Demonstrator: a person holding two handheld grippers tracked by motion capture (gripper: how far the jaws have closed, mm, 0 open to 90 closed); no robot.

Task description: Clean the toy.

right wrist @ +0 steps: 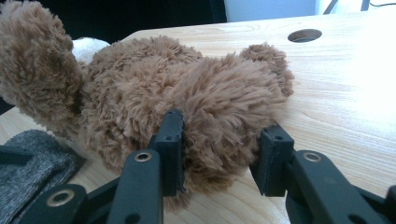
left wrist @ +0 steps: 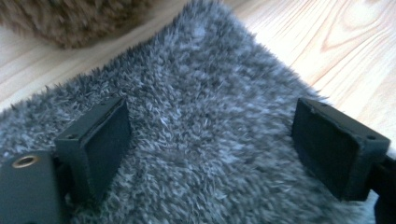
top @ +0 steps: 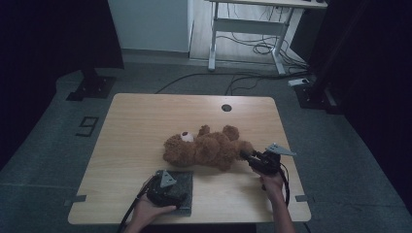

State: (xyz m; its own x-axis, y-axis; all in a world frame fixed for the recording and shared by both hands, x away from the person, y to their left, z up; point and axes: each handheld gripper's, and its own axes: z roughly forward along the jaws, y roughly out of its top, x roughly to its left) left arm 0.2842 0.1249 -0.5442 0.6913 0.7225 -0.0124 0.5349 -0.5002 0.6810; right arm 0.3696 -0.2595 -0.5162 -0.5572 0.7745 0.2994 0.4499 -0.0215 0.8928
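One teddy bear [top: 206, 148] lies on its side mid-surface, and one grey furry cloth [top: 182, 187] lies near the front edge, just beside its head. The right claw [top: 244, 156] pinches a bear leg [right wrist: 219, 135]. The left claw [left wrist: 210, 149] hovers spread over the cloth. The wooden surface [top: 145, 126] has one round hole [top: 226, 108]; a white desk frame [top: 248, 29] stands behind on grey floor.
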